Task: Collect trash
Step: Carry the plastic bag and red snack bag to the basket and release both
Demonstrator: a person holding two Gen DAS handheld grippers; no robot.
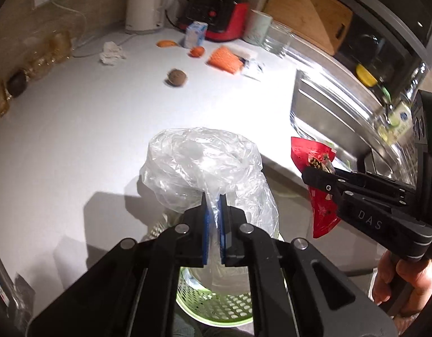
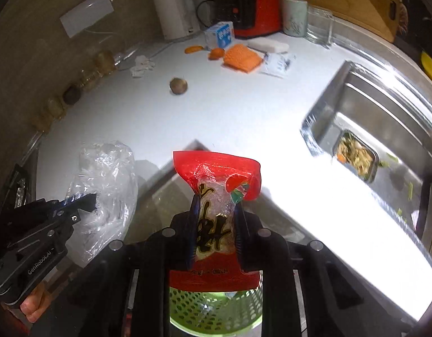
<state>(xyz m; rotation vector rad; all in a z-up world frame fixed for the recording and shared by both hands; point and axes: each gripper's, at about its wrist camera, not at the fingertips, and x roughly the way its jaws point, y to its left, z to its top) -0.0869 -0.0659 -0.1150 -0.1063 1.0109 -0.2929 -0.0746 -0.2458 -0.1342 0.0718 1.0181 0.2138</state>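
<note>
A white kitchen counter (image 2: 230, 112) runs back to a wall, with a steel sink (image 2: 370, 106) on the right and a kettle, a red appliance, a small carton, orange scraps and a crumpled tissue (image 1: 112, 53) well back. Below both tools sits a green perforated bin (image 2: 216, 306). The left gripper (image 1: 214, 219) is clamped on a clear plastic bag (image 1: 204, 165), which billows upward from the pads above the bin. The right gripper (image 2: 214, 224) is pinched tight on a red snack wrapper (image 2: 218, 177), held over the bin with its long axis running away from the camera, the torn top seemingly farthest, though glare blurs it. To drop each piece well, centre it over the bin's mouth, lower it, then part the fingers so the light film falls inside rather than drifting onto the counter.
</note>
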